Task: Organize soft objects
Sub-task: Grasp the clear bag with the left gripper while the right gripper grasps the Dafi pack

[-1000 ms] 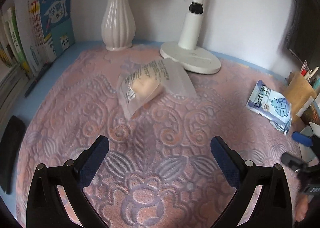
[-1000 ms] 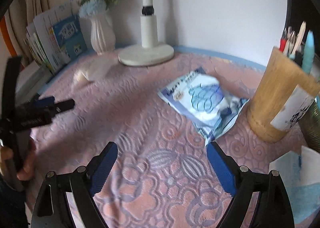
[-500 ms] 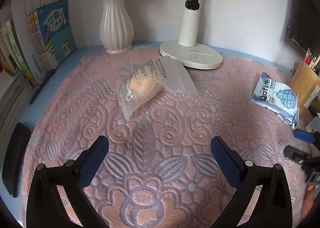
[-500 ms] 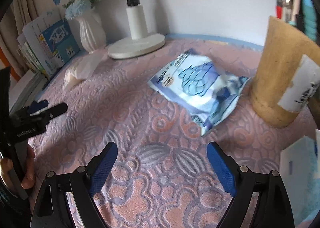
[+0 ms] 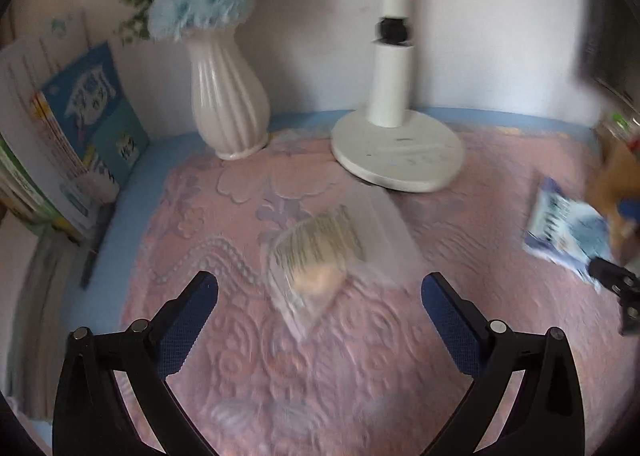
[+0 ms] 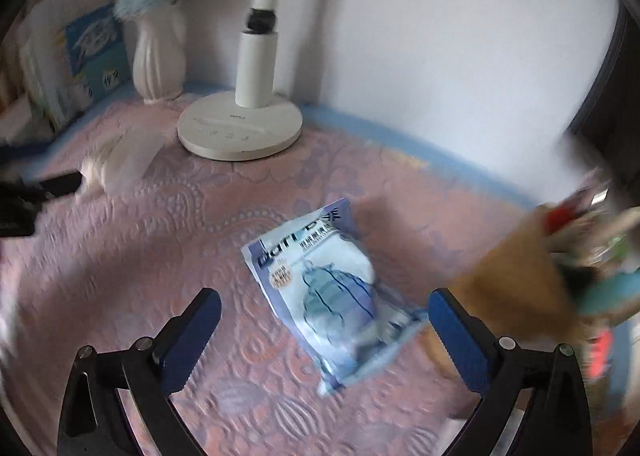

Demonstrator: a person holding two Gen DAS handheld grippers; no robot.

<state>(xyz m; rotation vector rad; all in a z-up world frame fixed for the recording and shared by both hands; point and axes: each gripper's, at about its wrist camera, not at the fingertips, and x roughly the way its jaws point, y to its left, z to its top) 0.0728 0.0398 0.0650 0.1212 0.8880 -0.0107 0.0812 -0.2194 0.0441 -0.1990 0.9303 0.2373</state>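
Note:
A clear plastic bag with a pale bun (image 5: 320, 268) lies on the pink mat (image 5: 240, 356), and my left gripper (image 5: 319, 288) hovers over it, open. The bag shows in the gap between the blue pads (image 5: 192, 320) without touching them. A blue and white soft packet (image 6: 332, 296) lies flat on the mat under my right gripper (image 6: 320, 304). Its jaws are opening, with the packet between them and the pads off it. The packet's lower right corner comes close to the right pad (image 6: 456, 336). Each view also catches the other item: the packet (image 5: 568, 232) and the clear bag (image 6: 116, 159).
A white ribbed vase (image 5: 228, 95) with blue flowers and a white lamp base (image 5: 396, 151) stand at the back by the wall. Books (image 5: 80, 135) lean at the left. A tan pen holder (image 6: 520, 280) stands just right of the blue packet.
Both grippers have moved forward over the mat, so each item now sits between its gripper's fingers. The right jaws have spread slightly wider. Both views are blurred by motion.

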